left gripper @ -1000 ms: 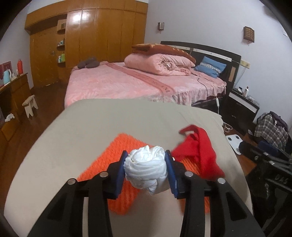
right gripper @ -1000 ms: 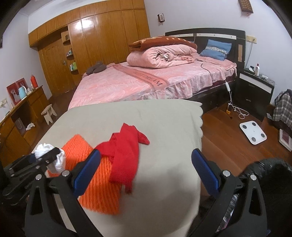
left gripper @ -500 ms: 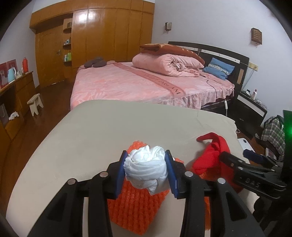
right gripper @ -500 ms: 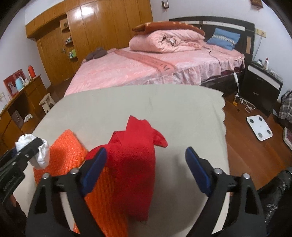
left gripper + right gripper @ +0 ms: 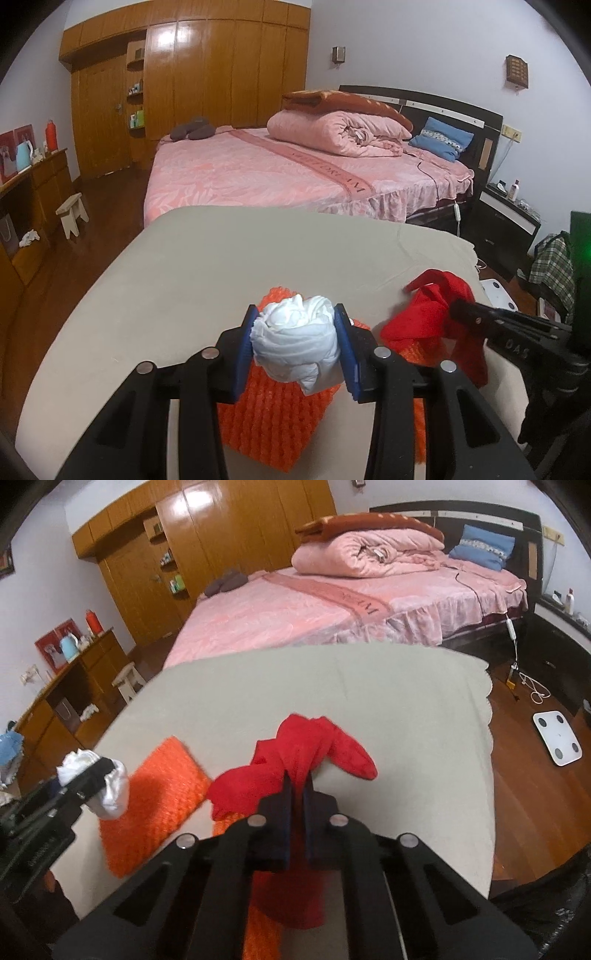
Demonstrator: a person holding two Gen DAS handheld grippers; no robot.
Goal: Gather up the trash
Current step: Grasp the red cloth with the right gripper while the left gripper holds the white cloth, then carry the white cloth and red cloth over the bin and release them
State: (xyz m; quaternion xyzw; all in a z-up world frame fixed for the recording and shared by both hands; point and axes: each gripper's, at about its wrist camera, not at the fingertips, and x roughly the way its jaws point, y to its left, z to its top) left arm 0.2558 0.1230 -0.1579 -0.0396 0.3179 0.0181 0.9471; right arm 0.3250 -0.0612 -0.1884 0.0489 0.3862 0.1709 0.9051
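- The left gripper has its blue pads pressed against both sides of a crumpled white wad, holding it above an orange mat.
- The right gripper has its jaws nearly together, pinching a fold of a red cloth; the cloth bunches ahead of the jaws and hangs below them.
- In the left view, the red cloth sits just right of the wad, with the right gripper's black fingers reaching into it from the right.
- The mat lies on a beige table, near its front left corner, and one end of the red cloth overlaps the mat's right edge.
- A pink bed stands beyond the table, with a rolled pink quilt near its headboard.
- A white scale lies on the wooden floor to the right of the table.
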